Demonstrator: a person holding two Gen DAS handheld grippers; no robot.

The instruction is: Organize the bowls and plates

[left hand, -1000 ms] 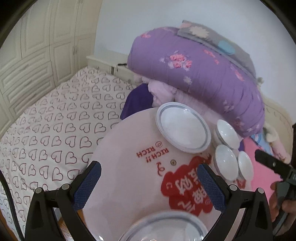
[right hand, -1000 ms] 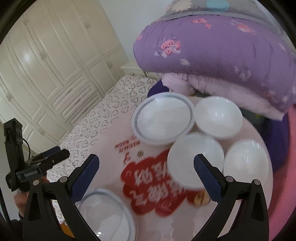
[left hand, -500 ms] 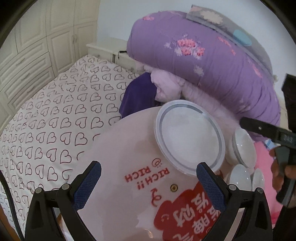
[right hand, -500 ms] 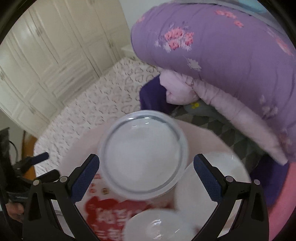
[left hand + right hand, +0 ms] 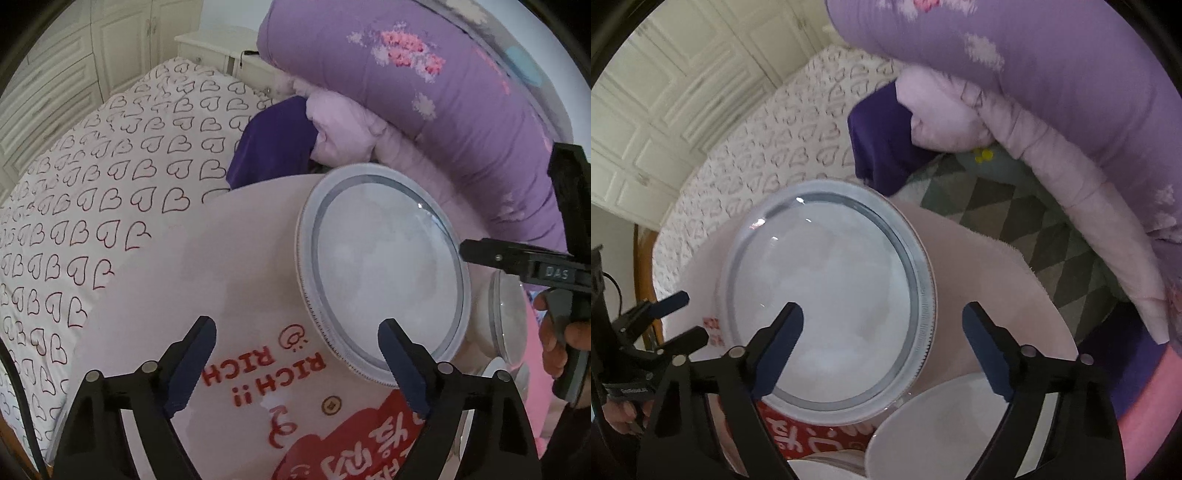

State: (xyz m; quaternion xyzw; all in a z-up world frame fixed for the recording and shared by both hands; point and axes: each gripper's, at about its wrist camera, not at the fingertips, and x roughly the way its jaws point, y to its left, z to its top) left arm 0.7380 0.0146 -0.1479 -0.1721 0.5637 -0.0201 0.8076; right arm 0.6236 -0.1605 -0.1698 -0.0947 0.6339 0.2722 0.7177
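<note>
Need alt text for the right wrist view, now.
Open right gripper hovers over a white plate with a grey rim band on a round pink table; a white bowl sits nearer, purple bedding behind.

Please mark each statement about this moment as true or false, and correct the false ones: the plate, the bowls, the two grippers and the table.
1. The plate with the grey ring lies flat on the round table. True.
2. The left gripper is shut on the plate's rim. False: it is open, its jaws have just been closing, and its pads press on nothing.
3. The right gripper holds a bowl. False: it is open above the plate and grips nothing; its jaws have just been closing.
4. A white bowl sits on the table beside the plate. True.
5. The plate holds food. False: it is empty.
</note>
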